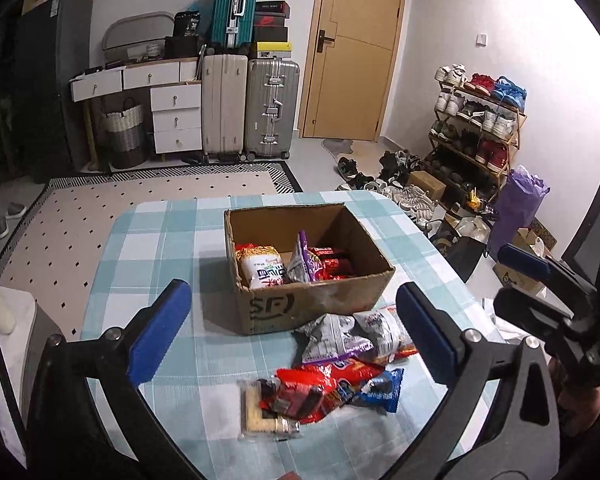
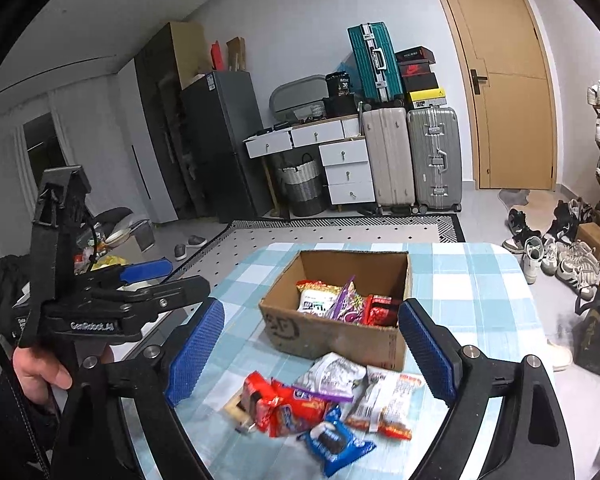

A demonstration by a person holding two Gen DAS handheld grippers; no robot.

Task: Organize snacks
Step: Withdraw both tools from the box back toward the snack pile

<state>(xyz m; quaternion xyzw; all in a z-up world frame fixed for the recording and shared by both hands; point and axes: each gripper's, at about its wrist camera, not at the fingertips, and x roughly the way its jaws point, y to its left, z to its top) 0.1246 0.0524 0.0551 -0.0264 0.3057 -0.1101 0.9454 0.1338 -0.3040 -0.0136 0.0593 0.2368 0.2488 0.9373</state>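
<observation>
Both tongs, left [image 1: 292, 336] and right [image 2: 320, 352], hover spread wide and empty above the loose snacks [image 2: 324, 404] beside the box [image 1: 320, 304].

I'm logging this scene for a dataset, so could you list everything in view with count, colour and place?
cardboard box: one, brown, open, mid-table
snacks in box: several; white, purple, red
loose snack pile: several; red, silver, blue; in front of box
tablecloth: one, blue-white check
suitcases: three; teal, beige, silver; back wall
drawer unit: one, white
door: one, tan
shoe rack: one, right wall
left hand-held gripper: open, empty
right hand-held gripper: open, empty
</observation>
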